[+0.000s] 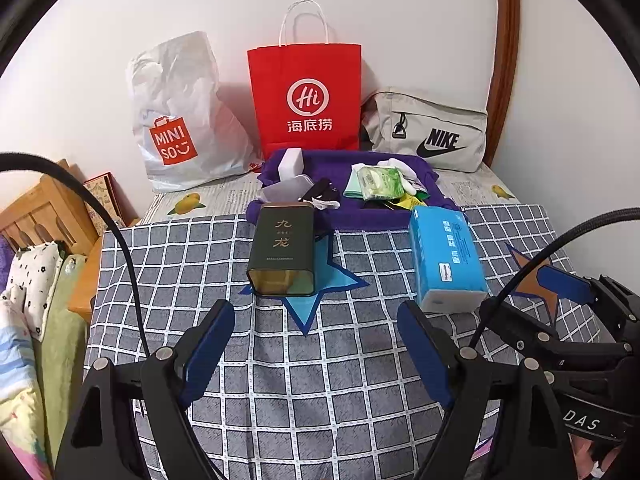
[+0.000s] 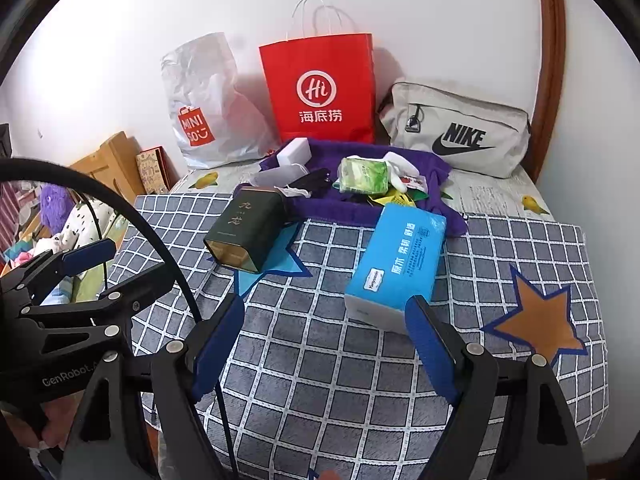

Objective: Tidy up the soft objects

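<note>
Nearest, I log my left gripper and right gripper both gaping and empty over the checked blanket, then the dark tin at left, blue tissue pack at right, and farther off the green wipes pack on the purple cloth.

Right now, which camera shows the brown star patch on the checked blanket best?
The right wrist view: the brown star patch lies whole and unobstructed. In the left wrist view, the star is mostly hidden behind the right gripper and a cable.
</note>
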Demonstrator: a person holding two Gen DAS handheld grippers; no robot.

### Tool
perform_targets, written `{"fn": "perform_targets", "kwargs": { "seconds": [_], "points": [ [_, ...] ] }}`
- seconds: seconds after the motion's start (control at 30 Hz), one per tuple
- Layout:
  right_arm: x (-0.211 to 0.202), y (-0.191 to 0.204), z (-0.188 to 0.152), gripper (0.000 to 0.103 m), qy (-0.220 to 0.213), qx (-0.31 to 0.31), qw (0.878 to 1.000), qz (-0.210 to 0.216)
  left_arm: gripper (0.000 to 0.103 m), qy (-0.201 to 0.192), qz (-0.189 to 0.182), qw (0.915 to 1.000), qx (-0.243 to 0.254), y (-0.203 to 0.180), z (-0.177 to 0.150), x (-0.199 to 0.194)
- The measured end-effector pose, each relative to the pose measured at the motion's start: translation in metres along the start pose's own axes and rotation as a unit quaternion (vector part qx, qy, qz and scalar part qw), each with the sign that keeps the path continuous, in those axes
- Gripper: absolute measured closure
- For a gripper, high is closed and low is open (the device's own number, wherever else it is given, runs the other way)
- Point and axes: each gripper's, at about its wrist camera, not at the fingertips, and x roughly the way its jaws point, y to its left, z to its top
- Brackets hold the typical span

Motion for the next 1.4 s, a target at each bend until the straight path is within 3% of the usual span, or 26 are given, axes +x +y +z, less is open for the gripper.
{"fn": "perform_targets", "kwargs": {
  "seconds": [0.5,1.4],
  "points": [
    [-0.0059,-0.0061,-0.0021,0.021,-0.004,0.009,1.000,-0.019,0.021,0.004,-0.008,1.0000,-0.003,-0.0033,0.0003,0.0012],
    [-0.0053,-0.0100,-0.0024,0.021,0.000,0.014,1.000,-0.015,0.021,0.002,-0.003,1.0000,-0.001,-0.0042,0.0004,-0.0006]
  ]
}}
